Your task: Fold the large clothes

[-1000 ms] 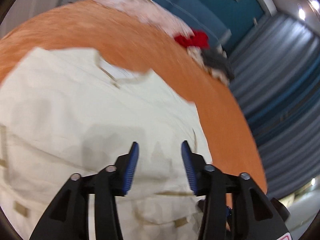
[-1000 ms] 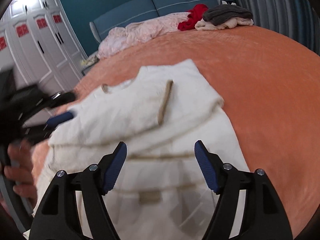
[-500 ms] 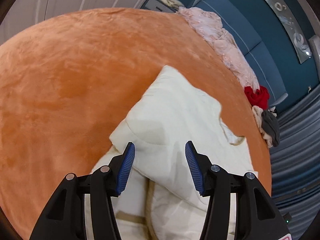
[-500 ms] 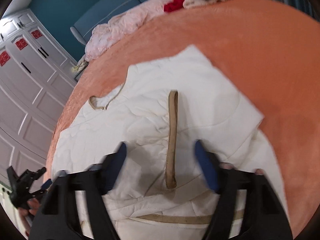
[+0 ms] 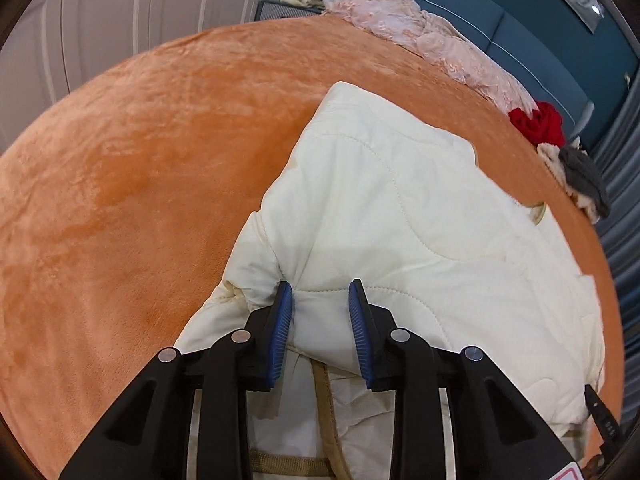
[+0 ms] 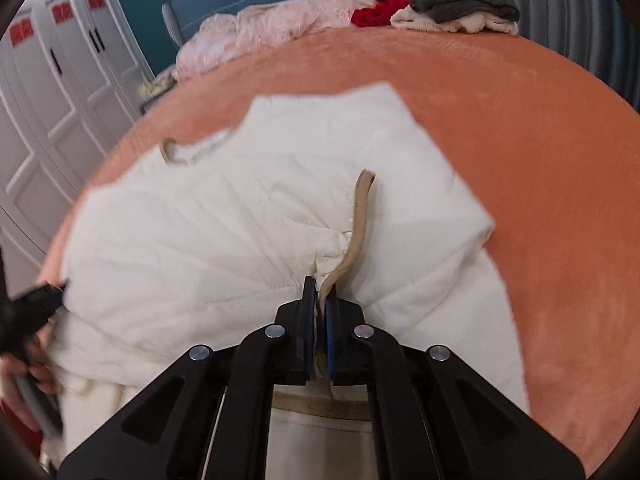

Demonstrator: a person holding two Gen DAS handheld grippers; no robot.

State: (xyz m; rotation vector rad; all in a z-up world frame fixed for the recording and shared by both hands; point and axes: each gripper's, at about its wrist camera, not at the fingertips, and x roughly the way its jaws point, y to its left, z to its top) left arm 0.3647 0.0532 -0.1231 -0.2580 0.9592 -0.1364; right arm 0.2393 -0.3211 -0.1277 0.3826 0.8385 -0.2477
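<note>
1. A big cream quilted coat (image 5: pixel 420 216) lies on an orange bed cover (image 5: pixel 140 160). In the left wrist view the coat fills the middle and the right side of the frame.
2. The left gripper (image 5: pixel 320 312) is at the bottom middle of that view. Its two blue pads are a little way apart, and a puffy fold of the coat sits between them. The left pad (image 5: pixel 282 328) touches the fold. I cannot tell if the right pad presses it too.
3. In the right wrist view the coat (image 6: pixel 248 216) spreads across the middle of the frame.
4. The right gripper (image 6: pixel 321 320) is at the bottom middle. Its jaws are squeezed nearly together on a bunch of the coat and its tan strap (image 6: pixel 358 216). The strap runs up from the pads toward the middle of the frame.
5. A tan loop (image 6: pixel 172 154) lies at the coat's collar, in the upper left part.
6. At the top of the frame are a pink blanket (image 6: pixel 272 28), a red cloth (image 6: pixel 388 0) and a grey cloth (image 6: pixel 460 2) on a small pale pile.
7. White cupboard doors (image 6: pixel 48 80) stand on the left side.
</note>
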